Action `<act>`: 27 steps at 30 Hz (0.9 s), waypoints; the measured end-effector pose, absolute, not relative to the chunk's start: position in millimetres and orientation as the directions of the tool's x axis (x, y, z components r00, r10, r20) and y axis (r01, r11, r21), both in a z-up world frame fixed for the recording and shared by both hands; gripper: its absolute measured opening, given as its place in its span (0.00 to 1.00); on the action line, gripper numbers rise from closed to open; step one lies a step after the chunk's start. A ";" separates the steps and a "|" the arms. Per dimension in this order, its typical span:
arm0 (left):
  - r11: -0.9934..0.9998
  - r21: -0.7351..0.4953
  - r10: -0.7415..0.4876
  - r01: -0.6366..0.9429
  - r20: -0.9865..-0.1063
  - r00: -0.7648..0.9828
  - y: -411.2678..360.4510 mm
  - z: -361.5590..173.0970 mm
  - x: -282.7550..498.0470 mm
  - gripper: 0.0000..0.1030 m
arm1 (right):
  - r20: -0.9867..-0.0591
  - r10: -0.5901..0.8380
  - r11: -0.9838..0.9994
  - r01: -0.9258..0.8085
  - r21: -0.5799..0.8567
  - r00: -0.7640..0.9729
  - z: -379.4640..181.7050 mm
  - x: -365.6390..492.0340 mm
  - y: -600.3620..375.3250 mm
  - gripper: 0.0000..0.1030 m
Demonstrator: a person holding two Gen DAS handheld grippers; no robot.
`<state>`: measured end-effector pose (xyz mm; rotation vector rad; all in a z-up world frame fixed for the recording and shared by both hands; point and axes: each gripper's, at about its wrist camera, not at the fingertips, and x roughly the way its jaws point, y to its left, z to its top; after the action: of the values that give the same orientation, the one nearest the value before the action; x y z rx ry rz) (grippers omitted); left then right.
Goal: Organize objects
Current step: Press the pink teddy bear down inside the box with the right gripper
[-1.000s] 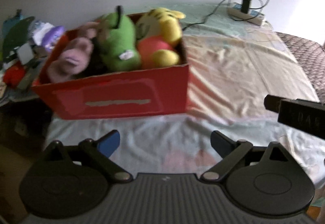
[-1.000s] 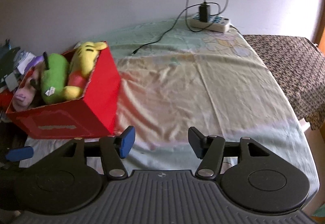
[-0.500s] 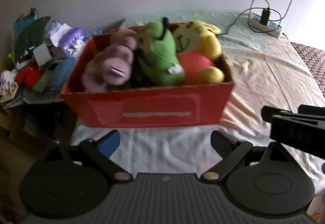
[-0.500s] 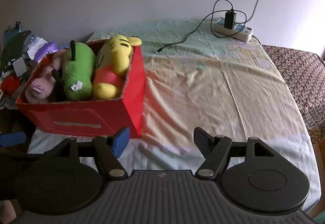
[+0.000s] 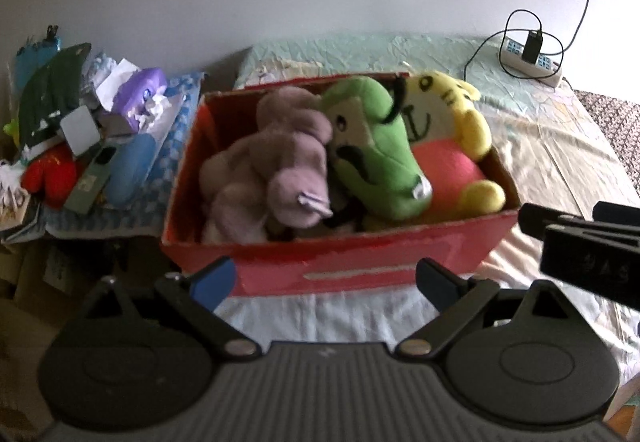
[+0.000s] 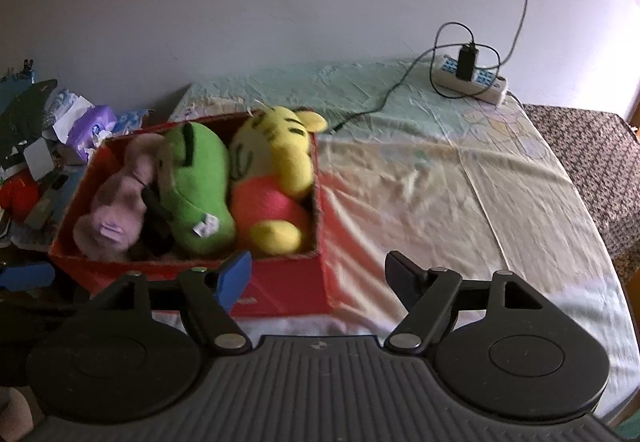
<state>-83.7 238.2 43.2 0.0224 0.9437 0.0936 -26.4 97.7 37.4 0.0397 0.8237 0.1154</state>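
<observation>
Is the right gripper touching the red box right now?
Apart. In the left wrist view the right gripper hangs beside the red box with bedsheet showing between them. Its jaws have just been opening, with nothing between them.

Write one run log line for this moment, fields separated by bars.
left claw: open, empty | right claw: open, empty | red box: holds three plush toys

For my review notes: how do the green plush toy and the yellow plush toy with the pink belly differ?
The green plush toy lies mid-box between the yellow plush toy and a mauve one; the yellow sits at the box's right end. The green shows a white tag; the yellow has dark stripes. Both lie inside the red cardboard box.
</observation>
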 end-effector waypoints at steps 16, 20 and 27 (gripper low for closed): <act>0.986 0.111 0.165 -0.125 -0.775 0.609 276.4 50.2 -34.8 0.94 | -0.681 0.158 0.987 -0.126 0.097 0.715 51.8 18.0 136.5 0.78; 0.982 0.117 0.184 -0.148 -0.772 0.608 282.8 44.2 -30.6 0.94 | -0.684 0.157 0.988 -0.120 0.101 0.713 48.7 25.5 141.6 0.78; 0.981 0.097 0.181 -0.171 -0.784 0.594 292.8 34.4 -28.7 0.94 | -0.705 0.166 0.986 -0.123 0.112 0.690 36.7 31.3 151.0 0.78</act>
<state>-28.7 292.8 34.4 0.0118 0.9120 0.2041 31.3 151.0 36.7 0.0579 0.7935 0.1616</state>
